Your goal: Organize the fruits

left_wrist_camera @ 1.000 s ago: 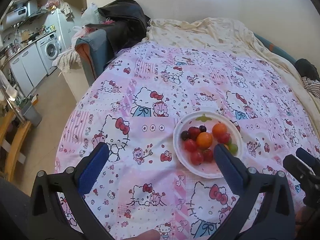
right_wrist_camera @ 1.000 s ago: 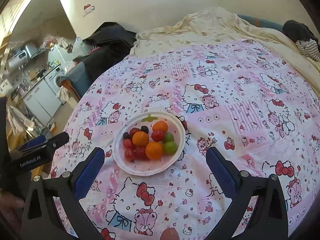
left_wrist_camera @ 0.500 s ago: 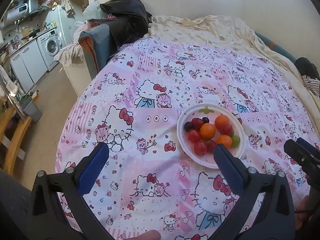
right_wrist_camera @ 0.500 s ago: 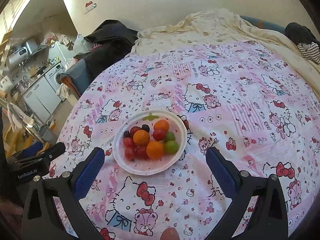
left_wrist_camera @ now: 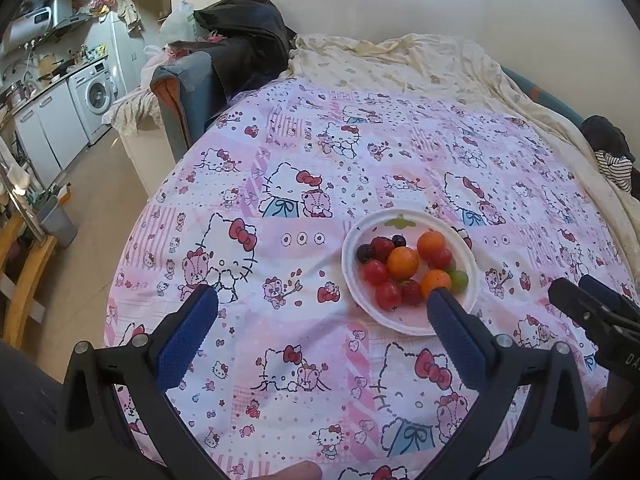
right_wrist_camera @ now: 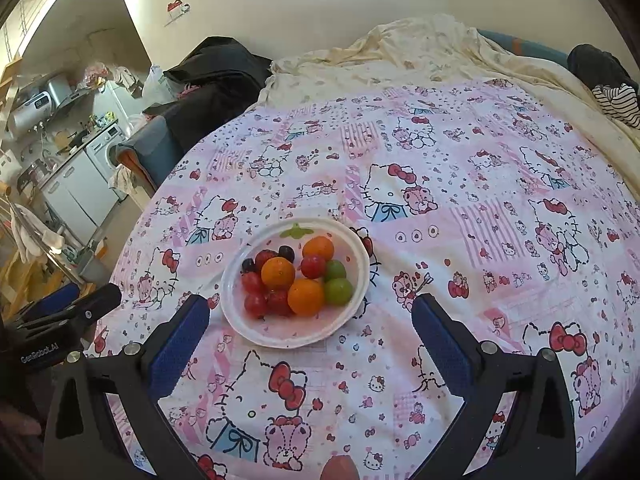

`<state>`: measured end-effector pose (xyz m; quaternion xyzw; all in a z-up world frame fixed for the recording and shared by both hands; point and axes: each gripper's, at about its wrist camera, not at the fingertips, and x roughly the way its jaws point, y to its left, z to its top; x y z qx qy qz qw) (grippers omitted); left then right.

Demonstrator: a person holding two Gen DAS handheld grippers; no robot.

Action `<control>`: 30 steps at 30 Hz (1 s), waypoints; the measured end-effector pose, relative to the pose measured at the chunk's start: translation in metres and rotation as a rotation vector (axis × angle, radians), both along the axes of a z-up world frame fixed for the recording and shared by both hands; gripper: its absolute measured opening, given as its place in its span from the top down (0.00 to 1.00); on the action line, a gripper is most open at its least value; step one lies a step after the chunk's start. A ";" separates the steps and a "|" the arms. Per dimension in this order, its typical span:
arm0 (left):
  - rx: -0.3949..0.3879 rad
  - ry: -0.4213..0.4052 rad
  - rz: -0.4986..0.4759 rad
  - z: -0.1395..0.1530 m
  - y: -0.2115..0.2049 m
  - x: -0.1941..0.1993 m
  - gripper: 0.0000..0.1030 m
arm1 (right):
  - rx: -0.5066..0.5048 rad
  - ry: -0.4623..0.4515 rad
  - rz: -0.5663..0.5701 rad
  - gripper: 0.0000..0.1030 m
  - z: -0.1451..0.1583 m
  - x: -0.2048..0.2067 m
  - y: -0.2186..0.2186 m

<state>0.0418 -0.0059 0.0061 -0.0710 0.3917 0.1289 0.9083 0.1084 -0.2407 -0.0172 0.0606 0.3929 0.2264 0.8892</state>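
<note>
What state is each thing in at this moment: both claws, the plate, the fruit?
Left claw: open, empty, above the bedspread beside the plate.
Right claw: open, empty, above the plate's near rim.
White plate: upright on the pink bedspread, holding all the fruit.
Orange fruits: three, piled in the plate.
Green fruits: two, at the plate's right.
Red fruits: clustered at the left, untouched.

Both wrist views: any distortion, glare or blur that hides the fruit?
Left wrist view: strong fisheye bending with dark corners; fruit in the plate is sharp, though the left gripper finger covers the plate's near edge. Right wrist view: same bending, sunlight on the wall, fruit clear and unblocked ahead of the right gripper.
</note>
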 end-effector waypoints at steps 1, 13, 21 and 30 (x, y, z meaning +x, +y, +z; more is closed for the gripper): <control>0.001 -0.001 -0.001 0.001 0.000 0.000 0.00 | 0.001 0.000 0.000 0.00 0.000 0.000 0.000; 0.002 -0.010 -0.012 0.005 -0.005 0.001 0.00 | 0.007 -0.002 -0.006 0.00 0.002 0.001 -0.003; -0.002 -0.013 -0.012 0.007 -0.006 0.001 0.00 | -0.001 -0.010 -0.003 0.00 0.004 0.000 -0.003; -0.008 -0.011 -0.017 0.007 -0.006 -0.001 0.00 | -0.002 -0.020 0.005 0.00 0.006 -0.002 0.001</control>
